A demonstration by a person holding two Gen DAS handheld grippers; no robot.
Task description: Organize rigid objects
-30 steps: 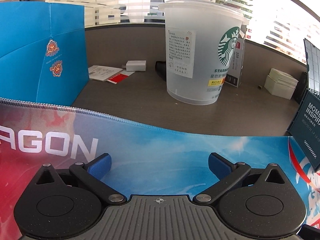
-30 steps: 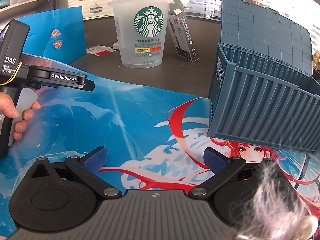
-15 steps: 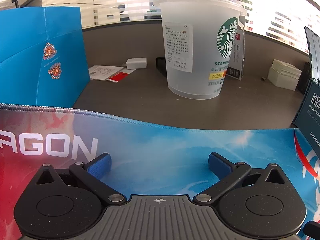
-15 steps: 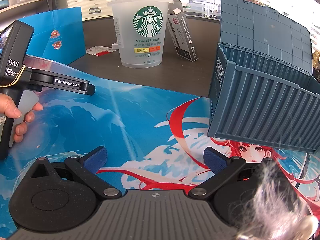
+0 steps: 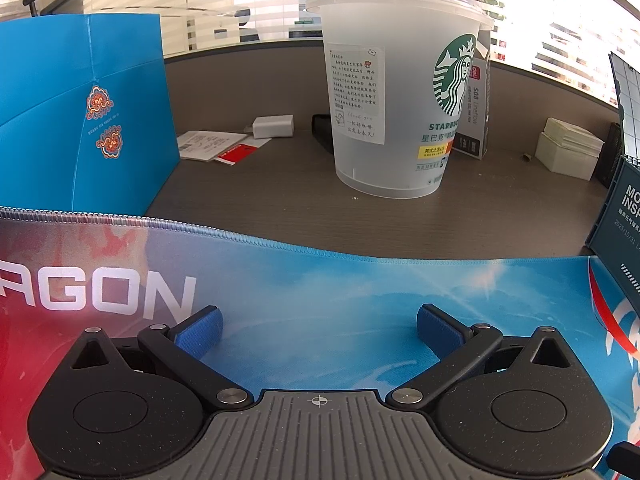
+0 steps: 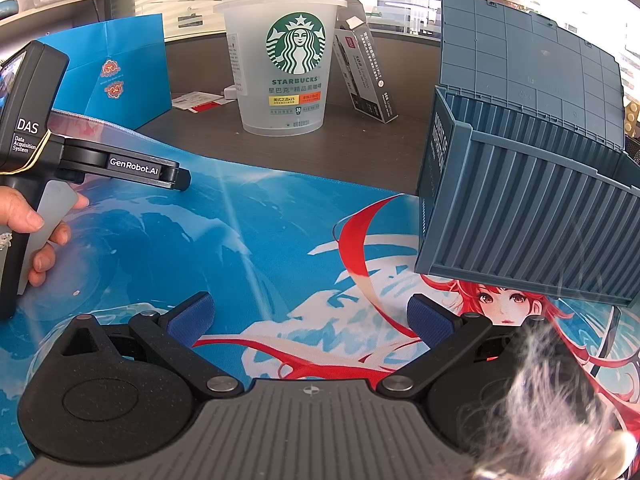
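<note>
Bright window blinds sit behind a brown surface (image 5: pixel 280 200) with a colorful mat (image 5: pixel 320 300) on its near part. You hold the left gripper (image 5: pixel 318 326) low over the mat, its fingers wide apart and empty. It points at the big Starbucks cup (image 5: pixel 400 92), which stands upright past the mat's edge. That looks like the thing you want to reach next. Your right gripper (image 6: pixel 310 318) is also spread wide with nothing in it. It waits over the mat, maybe so it stays out of the way. The blue-gray container box (image 6: pixel 532 184) is just to its right, partly on the mat, and could be where things go. A pen box (image 6: pixel 364 76) leans behind the cup. Compared with a second ago, the cup looks a bit bigger and closer in the left view, so you have moved forward a little. Nothing else has shifted.
</note>
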